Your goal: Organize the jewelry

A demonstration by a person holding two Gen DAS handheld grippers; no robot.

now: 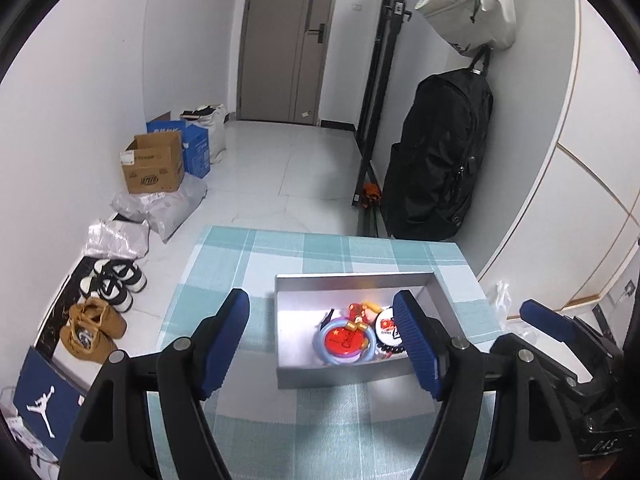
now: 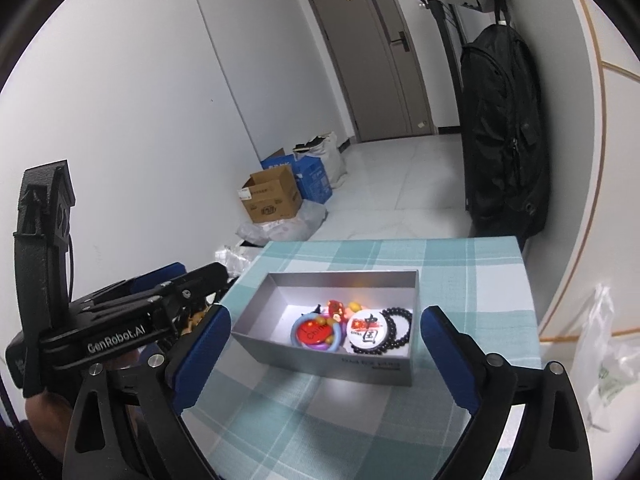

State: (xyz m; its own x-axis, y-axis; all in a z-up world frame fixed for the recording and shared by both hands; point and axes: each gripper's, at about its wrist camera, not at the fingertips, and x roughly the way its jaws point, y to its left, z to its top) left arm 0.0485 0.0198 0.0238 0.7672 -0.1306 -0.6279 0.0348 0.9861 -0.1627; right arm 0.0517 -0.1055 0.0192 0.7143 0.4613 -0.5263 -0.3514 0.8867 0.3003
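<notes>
A silver box point(image 2: 344, 276) stands on the teal checked tablecloth point(image 2: 320, 420). In it lie a red round badge point(image 2: 312, 332) inside a blue-purple bangle point(image 2: 339, 338), a white badge point(image 2: 368, 328), a black bead bracelet point(image 2: 400, 326) and a red charm with gold beads point(image 2: 336, 308). My right gripper point(image 2: 326, 320) is open and empty, just short of the box's near wall. My left gripper point(image 1: 322, 312) is also open and empty, in front of the box point(image 1: 352, 278); its right finger hides part of the white badge point(image 1: 385, 326). The left gripper point(image 2: 200, 280) shows at the box's left.
The table's far edge drops to a white tiled floor. A black backpack point(image 1: 436, 160) hangs on the right wall. Cardboard boxes point(image 1: 152, 164), bags and shoes point(image 1: 114, 282) line the left wall. A plastic bag point(image 2: 608, 356) lies right of the table.
</notes>
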